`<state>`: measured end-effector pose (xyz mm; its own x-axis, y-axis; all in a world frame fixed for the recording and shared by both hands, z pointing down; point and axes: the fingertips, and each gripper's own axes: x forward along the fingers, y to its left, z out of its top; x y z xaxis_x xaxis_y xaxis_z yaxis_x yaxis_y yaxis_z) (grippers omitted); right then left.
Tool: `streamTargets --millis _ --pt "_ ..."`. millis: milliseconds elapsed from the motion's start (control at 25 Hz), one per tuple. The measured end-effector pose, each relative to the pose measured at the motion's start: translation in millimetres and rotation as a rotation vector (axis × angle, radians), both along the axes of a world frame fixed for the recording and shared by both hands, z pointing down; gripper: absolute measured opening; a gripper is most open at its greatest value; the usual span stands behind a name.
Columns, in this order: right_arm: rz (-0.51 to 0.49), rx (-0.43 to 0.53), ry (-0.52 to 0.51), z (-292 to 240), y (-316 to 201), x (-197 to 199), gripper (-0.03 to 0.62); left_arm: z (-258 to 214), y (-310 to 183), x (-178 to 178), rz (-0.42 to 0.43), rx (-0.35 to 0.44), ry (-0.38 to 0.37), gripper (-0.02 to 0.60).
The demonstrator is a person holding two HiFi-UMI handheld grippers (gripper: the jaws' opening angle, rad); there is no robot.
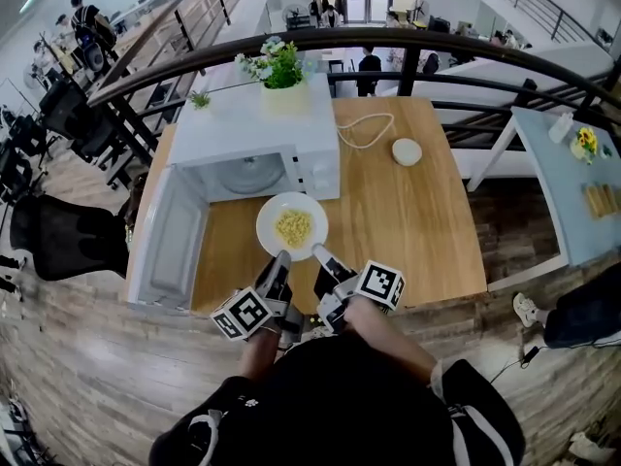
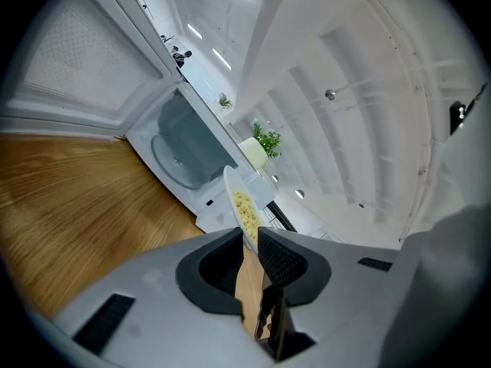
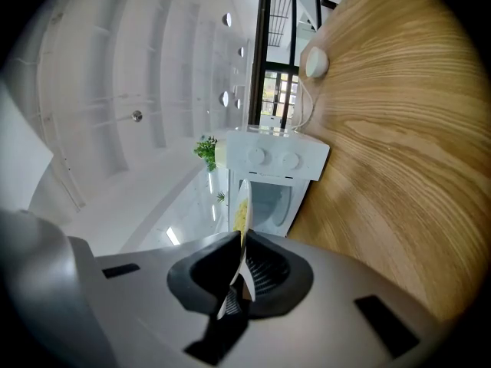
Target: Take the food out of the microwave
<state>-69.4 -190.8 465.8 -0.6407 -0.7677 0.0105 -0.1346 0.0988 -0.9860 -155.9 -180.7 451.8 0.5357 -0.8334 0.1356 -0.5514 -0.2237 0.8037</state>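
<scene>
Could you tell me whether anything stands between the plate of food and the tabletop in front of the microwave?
Nothing visible does. The left gripper and right gripper are shut on the plate, outside the microwave over bare table. The open door is left, the cable and white puck right.

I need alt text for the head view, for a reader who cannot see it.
The left gripper and right gripper hold a white plate of yellow food by its near rim, before an open white microwave on a wooden table. A potted plant stands on the microwave.
</scene>
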Motion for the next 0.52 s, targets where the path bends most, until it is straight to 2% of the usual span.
streamTargets --millis 520 --pt "0.033 0.006 0.011 1.4 27.8 18.7 0.023 -2.7 24.3 17.2 0.030 0.014 -0.011 0.064"
